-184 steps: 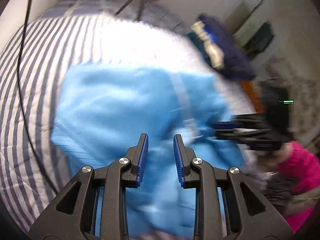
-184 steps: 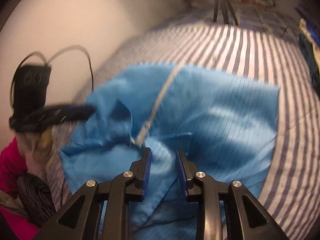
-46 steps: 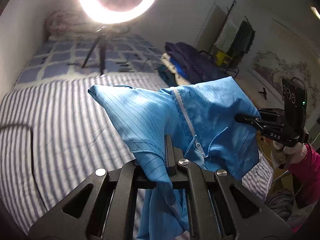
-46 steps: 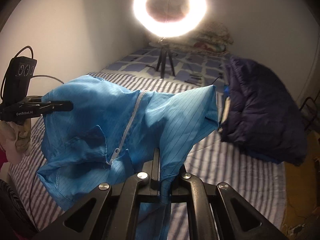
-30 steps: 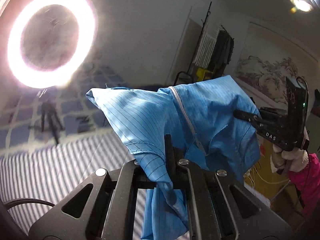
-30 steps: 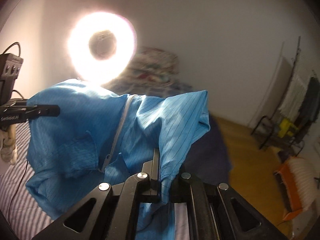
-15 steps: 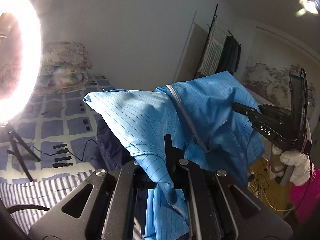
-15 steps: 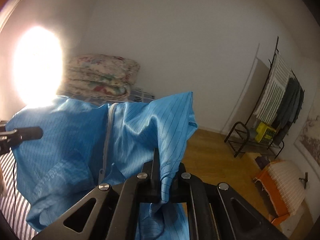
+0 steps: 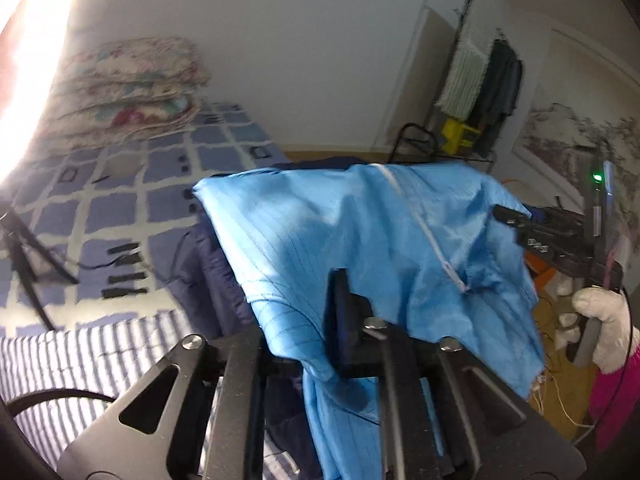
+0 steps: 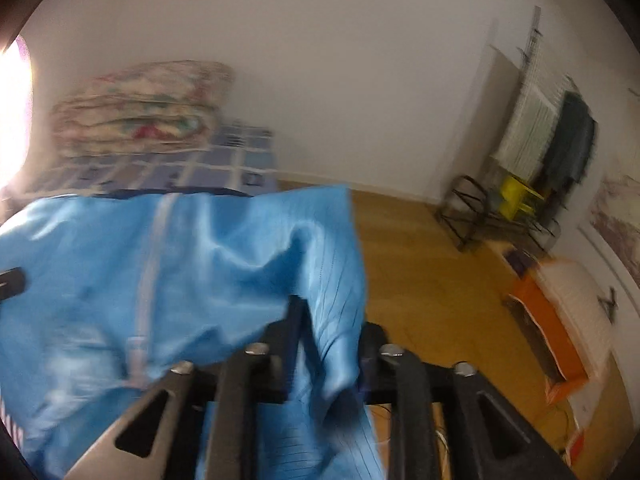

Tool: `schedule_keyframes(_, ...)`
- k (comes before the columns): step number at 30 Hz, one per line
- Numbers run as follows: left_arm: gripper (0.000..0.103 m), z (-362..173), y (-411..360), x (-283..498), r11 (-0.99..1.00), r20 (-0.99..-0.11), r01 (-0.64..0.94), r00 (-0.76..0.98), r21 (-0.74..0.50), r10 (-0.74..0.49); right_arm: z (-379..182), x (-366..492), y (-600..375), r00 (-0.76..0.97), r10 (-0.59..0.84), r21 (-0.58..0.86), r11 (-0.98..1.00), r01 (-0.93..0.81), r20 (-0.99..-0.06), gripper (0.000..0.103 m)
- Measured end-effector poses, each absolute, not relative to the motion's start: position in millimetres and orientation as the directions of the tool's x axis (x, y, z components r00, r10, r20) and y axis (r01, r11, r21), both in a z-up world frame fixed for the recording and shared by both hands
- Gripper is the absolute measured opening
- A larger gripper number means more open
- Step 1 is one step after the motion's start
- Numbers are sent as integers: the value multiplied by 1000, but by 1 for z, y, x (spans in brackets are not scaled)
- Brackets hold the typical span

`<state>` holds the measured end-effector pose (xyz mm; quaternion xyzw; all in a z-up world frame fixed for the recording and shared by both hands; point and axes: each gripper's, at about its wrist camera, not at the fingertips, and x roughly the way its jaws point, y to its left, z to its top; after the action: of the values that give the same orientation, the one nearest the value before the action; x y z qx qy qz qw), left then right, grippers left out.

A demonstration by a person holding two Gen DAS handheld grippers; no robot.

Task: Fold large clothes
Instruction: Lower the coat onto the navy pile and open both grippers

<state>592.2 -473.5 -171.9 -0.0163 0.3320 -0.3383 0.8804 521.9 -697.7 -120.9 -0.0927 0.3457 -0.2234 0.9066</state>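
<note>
So the big bed with the striped sheet (image 9: 100, 356) sits below, and the light-blue pinstriped zip-up garment (image 9: 360, 240) hangs in the air between both grippers. Left gripper (image 9: 320, 320) and right gripper (image 10: 328, 344) jaws are opening, fabric draped between them.

Blue pinstriped garment (image 9: 352, 240) w/ white zipper (image 9: 420, 232), bunched, hanging mid-air.
</note>
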Motion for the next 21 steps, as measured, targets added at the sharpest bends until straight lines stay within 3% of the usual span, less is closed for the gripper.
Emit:
schedule_keyframes(2, 44, -169, -471, 586, 793, -572, 569, 585, -218, -576, -120, 515, -701, 656, -488, -321, 873, 368, -576, 36)
schedule_keyframes(3, 54, -168, -469, 584, 802, -562, 561, 603, -206, -566, -118, 511, -703, 661, -478, -305, 878, 369, -578, 44)
schedule_keyframes(5, 66, -164, -462, 583, 812, -553, 548, 620, -203, -557, -112, 501, -701, 672, -478, -302, 878, 370, -565, 52)
schedule_keyframes(10, 67, -151, -436, 578, 823, -536, 521, 638, -227, -552, -94, 488, -684, 705, -463, -306, 886, 348, -538, 56)
schedule_keyframes(21, 67, -96, -373, 518, 811, -452, 562, 689, -160, -566, -57, 444, -622, 757, -395, -231, 919, 321, -520, 60)
